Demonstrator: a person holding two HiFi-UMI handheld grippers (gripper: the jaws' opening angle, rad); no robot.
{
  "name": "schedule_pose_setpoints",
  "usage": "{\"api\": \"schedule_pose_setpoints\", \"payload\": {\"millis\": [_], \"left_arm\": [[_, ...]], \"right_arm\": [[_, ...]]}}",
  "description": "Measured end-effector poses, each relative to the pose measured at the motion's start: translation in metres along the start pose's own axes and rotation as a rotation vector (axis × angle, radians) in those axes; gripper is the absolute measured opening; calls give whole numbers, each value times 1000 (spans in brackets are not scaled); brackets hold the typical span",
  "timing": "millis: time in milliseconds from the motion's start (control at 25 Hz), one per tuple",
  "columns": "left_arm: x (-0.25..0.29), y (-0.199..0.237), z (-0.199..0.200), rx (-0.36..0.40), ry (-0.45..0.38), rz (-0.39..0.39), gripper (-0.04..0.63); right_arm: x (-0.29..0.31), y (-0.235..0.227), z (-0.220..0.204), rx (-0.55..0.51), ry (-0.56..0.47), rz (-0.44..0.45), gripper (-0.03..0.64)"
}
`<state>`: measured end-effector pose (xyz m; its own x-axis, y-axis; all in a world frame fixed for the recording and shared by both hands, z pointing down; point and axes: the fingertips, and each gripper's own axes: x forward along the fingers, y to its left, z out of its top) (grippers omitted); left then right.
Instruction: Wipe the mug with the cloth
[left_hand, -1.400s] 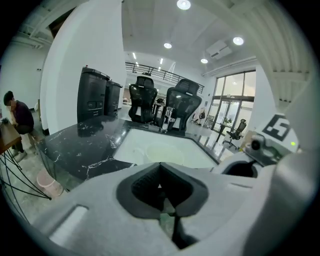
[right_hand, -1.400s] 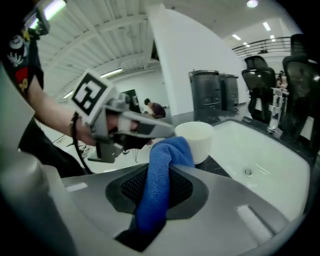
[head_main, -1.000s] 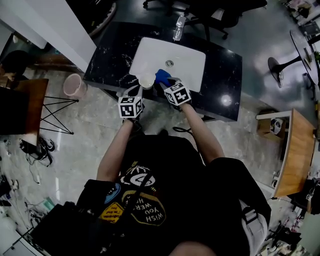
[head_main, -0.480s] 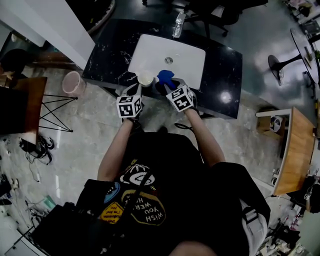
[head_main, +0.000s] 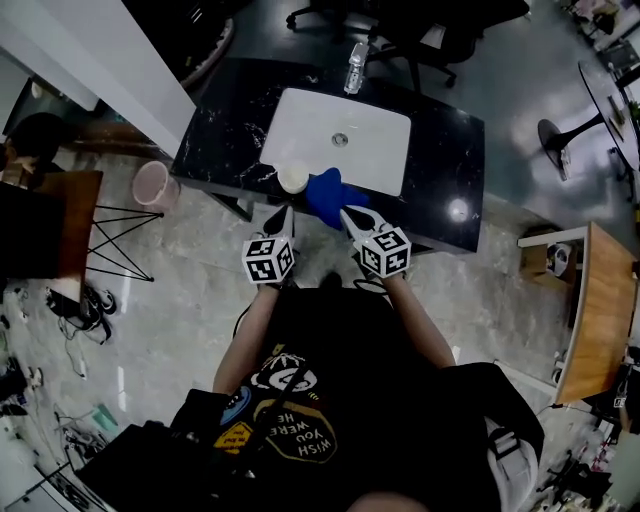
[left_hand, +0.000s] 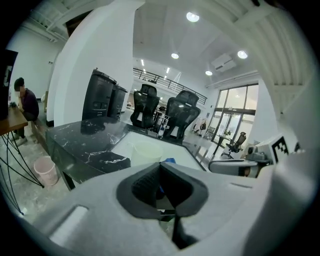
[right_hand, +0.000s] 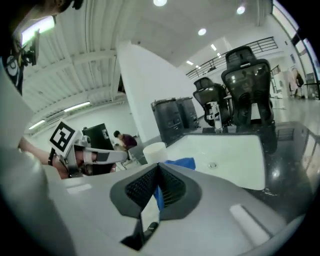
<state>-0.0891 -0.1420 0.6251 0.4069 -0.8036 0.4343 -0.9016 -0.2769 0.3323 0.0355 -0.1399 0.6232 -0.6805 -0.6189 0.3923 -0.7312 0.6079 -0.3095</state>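
Note:
A cream mug (head_main: 293, 178) stands upright on the black counter (head_main: 220, 130), at the near left corner of the white sink (head_main: 300, 110). Just right of it the blue cloth (head_main: 323, 193) stretches over the counter's front edge. It reaches my right gripper (head_main: 347, 213), whose jaws are shut with a thin strip of cloth (right_hand: 181, 163) showing between the pads. My left gripper (head_main: 280, 212) hangs short of the counter, below the mug (left_hand: 147, 152), shut and empty.
A clear bottle (head_main: 355, 55) stands behind the sink. A pink bin (head_main: 152, 182) sits on the floor left of the counter, with a wire-legged table beside it. Black office chairs stand beyond the counter. A person sits far left (left_hand: 27, 102).
Both grippers have drawn back from the counter toward me. The left one has come away from the mug, which stays put. The cloth has been pulled toward the front edge and stretched out.

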Motion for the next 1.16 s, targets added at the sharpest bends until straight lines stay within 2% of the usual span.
{"api": "schedule_pose_setpoints", "payload": {"millis": [120, 200, 480, 1160], "left_arm": [[-14, -14, 6, 55, -36, 7, 3], [-21, -23, 9, 86, -56, 7, 3], [-31, -42, 3, 107, -54, -14, 3], [-27, -50, 3, 128, -42, -16, 3]], "right_arm": [[-20, -17, 10, -33, -51, -101, 2], [-26, -22, 11, -36, -61, -134, 0], [-29, 1, 4, -63, -47, -71, 2], [-27, 3, 12, -83, -58, -42, 2]]}}
